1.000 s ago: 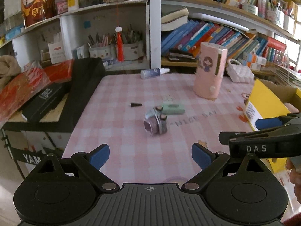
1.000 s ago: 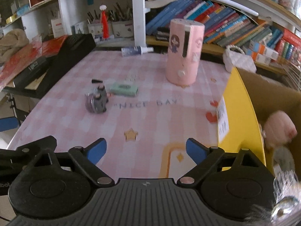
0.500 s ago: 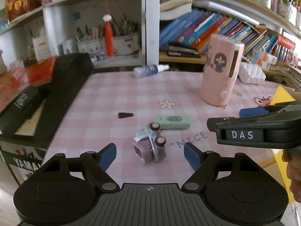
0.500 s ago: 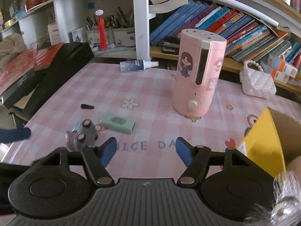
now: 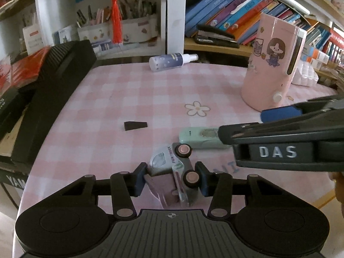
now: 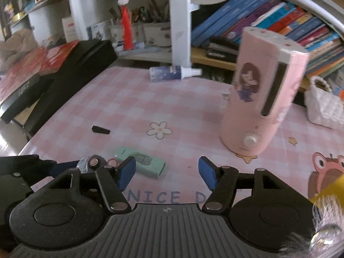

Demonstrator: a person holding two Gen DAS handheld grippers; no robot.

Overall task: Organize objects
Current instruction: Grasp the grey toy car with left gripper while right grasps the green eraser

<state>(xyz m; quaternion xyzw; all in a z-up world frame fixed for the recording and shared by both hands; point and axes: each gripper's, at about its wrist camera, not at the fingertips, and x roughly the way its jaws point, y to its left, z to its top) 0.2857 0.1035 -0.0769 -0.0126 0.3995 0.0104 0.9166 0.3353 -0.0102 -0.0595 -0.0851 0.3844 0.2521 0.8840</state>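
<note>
A small grey and purple toy truck (image 5: 172,172) lies on its side on the pink checked table (image 5: 107,99). My left gripper (image 5: 171,178) has the truck between its jaws, which are closing; both blue pads touch it. A mint-green flat case (image 6: 143,165) lies just beyond the truck. My right gripper (image 6: 167,173) hovers over the case, open, with its left fingertip (image 6: 126,171) covering the case's near edge and nothing gripped. In the right wrist view the truck's wheel (image 6: 93,162) peeks out beside the left gripper's arm.
A tall pink humidifier (image 5: 273,64) stands at the right. A spray bottle (image 5: 169,61) lies at the table's far edge and a small black wedge (image 5: 135,125) left of centre. A black case (image 5: 56,81) borders the left side. Bookshelves rise behind; a white purse (image 6: 324,107) sits far right.
Both grippers moved forward and down toward the middle of the table. The left jaws closed in around the toy truck. The right jaws narrowed and came over the mint case.
</note>
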